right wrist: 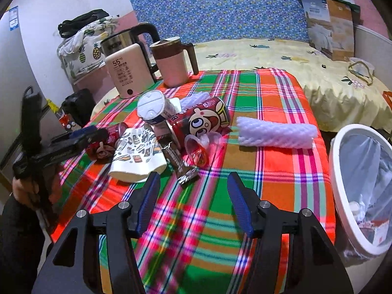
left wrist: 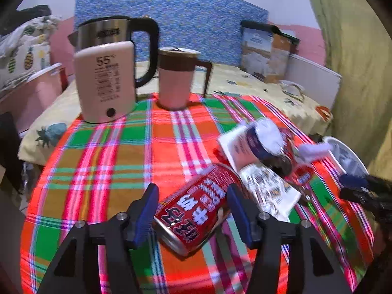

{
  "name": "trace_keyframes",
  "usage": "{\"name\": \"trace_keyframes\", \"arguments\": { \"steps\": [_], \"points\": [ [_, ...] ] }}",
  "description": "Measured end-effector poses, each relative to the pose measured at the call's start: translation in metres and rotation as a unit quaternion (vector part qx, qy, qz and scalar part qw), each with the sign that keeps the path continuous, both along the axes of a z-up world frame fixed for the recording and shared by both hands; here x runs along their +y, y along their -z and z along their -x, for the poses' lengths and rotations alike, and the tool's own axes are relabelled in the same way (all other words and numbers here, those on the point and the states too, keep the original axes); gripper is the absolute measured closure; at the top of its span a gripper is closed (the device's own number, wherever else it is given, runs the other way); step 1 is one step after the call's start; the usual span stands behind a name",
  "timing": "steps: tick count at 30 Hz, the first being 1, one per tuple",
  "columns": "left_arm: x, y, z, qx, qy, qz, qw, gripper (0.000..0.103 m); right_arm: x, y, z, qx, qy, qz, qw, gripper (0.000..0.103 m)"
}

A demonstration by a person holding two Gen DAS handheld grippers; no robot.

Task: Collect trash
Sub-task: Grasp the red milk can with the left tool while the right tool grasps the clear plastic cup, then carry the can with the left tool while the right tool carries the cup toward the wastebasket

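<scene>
Two claws work over a tabletop (right wrist: pixel 281 171) covered with a bright plaid cloth, which fills the lower half of both views. At the right edge of the right wrist view stands a white trash bin (right wrist: pixel 343 196) lined with a clear bag, with some scraps at its bottom. In the upper left of the same view, at the far edge of the tabletop, a cream kettle (right wrist: pixel 127 73) stands just beside a pink mug (right wrist: pixel 174 69) with a brown lid. The trash lies in a heap left of the centre: a red can with a cartoon face (right wrist: pixel 201 122), a white lidded cup (right wrist: pixel 153 109), a printed paper cup (right wrist: pixel 138 156) on its side, a dark wrapper (right wrist: pixel 180 164), and, apart to the right, a white foam net sleeve (right wrist: pixel 276 132). In the left wrist view, a red can (left wrist: pixel 196 208) with white characters lies on its side in the lower centre, between the pads of the left claw (left wrist: pixel 193 208); the pads stand apart and do not press it. The right claw (right wrist: pixel 193 201) is also wide apart, with only cloth between its pads.
</scene>
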State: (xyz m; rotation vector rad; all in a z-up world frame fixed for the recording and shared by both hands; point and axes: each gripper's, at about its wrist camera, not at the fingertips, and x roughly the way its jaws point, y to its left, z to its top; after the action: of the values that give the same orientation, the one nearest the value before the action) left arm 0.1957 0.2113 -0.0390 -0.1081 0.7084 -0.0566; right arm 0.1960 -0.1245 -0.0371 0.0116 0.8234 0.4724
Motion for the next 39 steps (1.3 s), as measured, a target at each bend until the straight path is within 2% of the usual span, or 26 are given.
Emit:
{"name": "trace_keyframes", "arguments": {
  "steps": [7, 11, 13, 15, 17, 18, 25, 39],
  "points": [
    [-0.021, 0.002, 0.018, 0.001, 0.050, -0.001, 0.9988, 0.045, 0.006, 0.008, -0.020, 0.011, 0.013, 0.002, 1.000, 0.045],
    [-0.021, 0.006, 0.014, 0.007, 0.022, -0.001, 0.9997, 0.045, 0.009, 0.013, -0.030, 0.019, 0.019, 0.008, 1.000, 0.057],
    [-0.019, 0.006, 0.012, 0.006, 0.006, 0.013, 0.9999, 0.045, 0.011, 0.015, -0.032, 0.022, 0.019, 0.013, 0.999, 0.062],
    [-0.018, 0.005, 0.011, 0.003, -0.009, 0.027, 0.9996, 0.045, 0.013, 0.018, -0.033, 0.025, 0.021, 0.019, 0.999, 0.071],
    [-0.018, 0.006, 0.009, 0.006, -0.027, 0.033, 0.9991, 0.045, 0.012, 0.021, -0.035, 0.030, 0.022, 0.018, 0.999, 0.085],
    [-0.019, 0.008, 0.007, 0.012, -0.040, 0.031, 0.9986, 0.045, 0.010, 0.022, -0.035, 0.032, 0.023, 0.016, 0.999, 0.087],
    [-0.025, 0.012, 0.004, 0.026, -0.070, 0.028, 0.9968, 0.048, -0.001, 0.017, -0.028, 0.029, 0.028, 0.002, 0.999, 0.089],
    [-0.043, -0.002, 0.058, 0.002, -0.110, 0.034, 0.9933, 0.050, -0.030, 0.000, 0.019, 0.015, 0.031, -0.024, 0.999, 0.089]
  ]
}}
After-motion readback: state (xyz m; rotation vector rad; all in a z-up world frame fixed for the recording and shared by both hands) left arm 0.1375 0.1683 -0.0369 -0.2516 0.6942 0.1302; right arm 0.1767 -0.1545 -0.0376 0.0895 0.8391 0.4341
